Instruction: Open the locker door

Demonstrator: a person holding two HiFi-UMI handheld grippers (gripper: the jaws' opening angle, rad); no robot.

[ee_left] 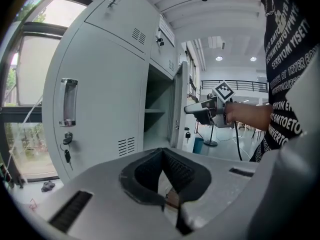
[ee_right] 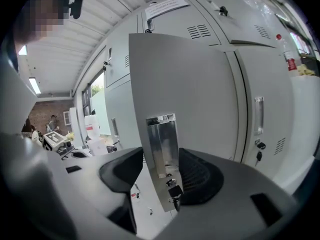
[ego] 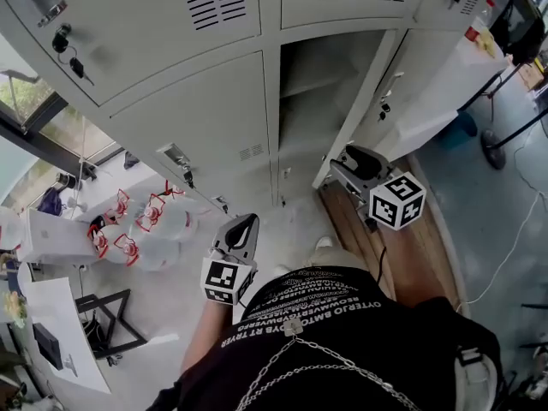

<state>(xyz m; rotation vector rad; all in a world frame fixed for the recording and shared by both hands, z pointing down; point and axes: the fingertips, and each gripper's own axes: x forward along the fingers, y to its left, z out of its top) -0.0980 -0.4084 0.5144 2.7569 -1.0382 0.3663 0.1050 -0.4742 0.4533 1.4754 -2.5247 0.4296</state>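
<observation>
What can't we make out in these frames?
Label on the upper locker: right gripper view, print too small.
Open locker, inside: left gripper view, only a sliver; the neighbouring locker covers the rest.
Right tool: head view, its own body hides the jaws and the door handle.
Key in the neighbouring locker's lock: left gripper view, any marking too small.

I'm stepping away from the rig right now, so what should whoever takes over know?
Left claw: shut, empty, touching nothing.
Right claw: closed on the metal handle of the locker door.
Done: the door stands well open, compartment exposed.
Remaining: probably just release the handle and withdraw.
</observation>
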